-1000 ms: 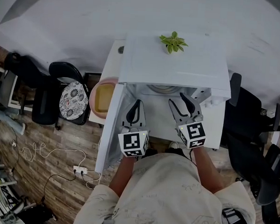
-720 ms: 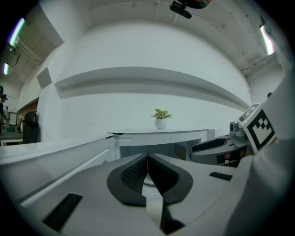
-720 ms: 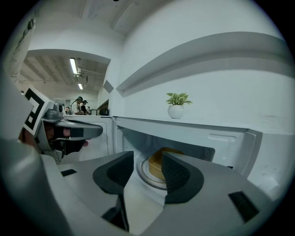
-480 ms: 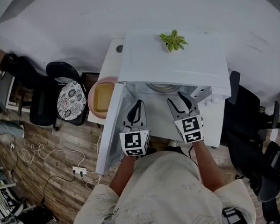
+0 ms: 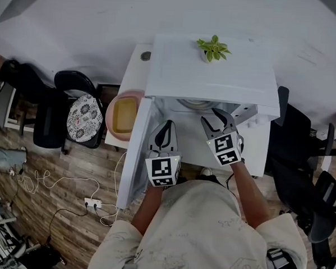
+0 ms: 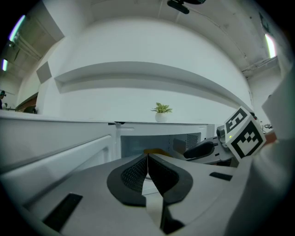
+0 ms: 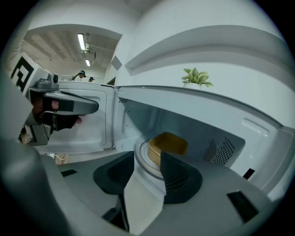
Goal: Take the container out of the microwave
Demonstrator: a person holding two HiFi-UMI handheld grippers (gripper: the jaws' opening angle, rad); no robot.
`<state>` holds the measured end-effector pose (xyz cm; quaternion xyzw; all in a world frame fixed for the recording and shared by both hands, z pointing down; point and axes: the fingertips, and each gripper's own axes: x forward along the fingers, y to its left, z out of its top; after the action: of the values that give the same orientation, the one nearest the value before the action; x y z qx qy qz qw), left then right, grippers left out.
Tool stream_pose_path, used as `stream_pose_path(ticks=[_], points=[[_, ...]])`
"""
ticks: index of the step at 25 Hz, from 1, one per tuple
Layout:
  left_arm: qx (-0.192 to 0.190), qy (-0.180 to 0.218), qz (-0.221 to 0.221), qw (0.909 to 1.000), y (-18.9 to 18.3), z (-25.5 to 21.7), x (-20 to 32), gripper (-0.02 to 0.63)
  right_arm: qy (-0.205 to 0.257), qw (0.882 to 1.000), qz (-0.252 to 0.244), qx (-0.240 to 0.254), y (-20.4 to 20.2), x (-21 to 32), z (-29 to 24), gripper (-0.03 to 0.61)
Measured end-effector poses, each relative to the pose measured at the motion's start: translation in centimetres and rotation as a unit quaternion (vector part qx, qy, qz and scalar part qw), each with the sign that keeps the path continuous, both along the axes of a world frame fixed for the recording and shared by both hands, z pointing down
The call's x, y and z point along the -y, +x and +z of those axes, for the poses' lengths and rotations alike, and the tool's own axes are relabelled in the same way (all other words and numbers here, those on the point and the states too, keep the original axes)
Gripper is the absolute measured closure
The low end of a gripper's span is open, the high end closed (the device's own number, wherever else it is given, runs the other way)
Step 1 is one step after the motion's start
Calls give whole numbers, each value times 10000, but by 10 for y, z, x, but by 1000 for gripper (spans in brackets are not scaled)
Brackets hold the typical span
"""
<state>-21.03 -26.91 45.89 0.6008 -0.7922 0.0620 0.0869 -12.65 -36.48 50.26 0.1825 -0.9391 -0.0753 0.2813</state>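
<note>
Looking steeply down from the person's head, a white microwave (image 5: 210,71) stands on a white surface (image 5: 133,73) against a pale wall. A small green plant (image 5: 213,49) in a white pot sits on top of it. The microwave door (image 5: 134,152) is swung wide open on the left side, edge-on towards the camera.

The person stands right in front of the opening, with both arms reaching forward. The left tool (image 6: 147,156) hovers just outside the cavity, beside the open door. Its two dark jaws are pressed together at the tips, with nothing between them. The right tool (image 7: 147,156) is at the mouth of the cavity, with its tips just under the microwave's front edge. Its jaws stand apart and grip nothing.

From the right tool's own camera, the container (image 7: 168,145) shows beyond the gap between the jaws. It is mustard yellow with rounded corners and rests on the round glass turntable (image 7: 140,161) inside the microwave, apart from the jaws.

Left of the microwave, a pink bowl (image 5: 114,114) with a yellow inside sits at the surface's edge. A black chair (image 5: 84,116) with a patterned cushion stands on the wooden floor (image 5: 53,176), near a white cable (image 5: 70,182).
</note>
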Motion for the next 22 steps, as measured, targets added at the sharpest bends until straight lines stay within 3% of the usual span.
stream_pose_path(ticks=[8, 15, 22], points=[[24, -58, 62, 10000, 2, 6, -2, 603, 222, 9993, -73, -289, -9, 6, 7, 403], [23, -51, 91, 9999, 1, 7, -3, 603, 869, 9907, -406, -965, -19, 13, 17, 403], [13, -63, 65, 10000, -2, 9, -5, 603, 1255, 9827, -510, -1264, -27, 17, 22, 403]])
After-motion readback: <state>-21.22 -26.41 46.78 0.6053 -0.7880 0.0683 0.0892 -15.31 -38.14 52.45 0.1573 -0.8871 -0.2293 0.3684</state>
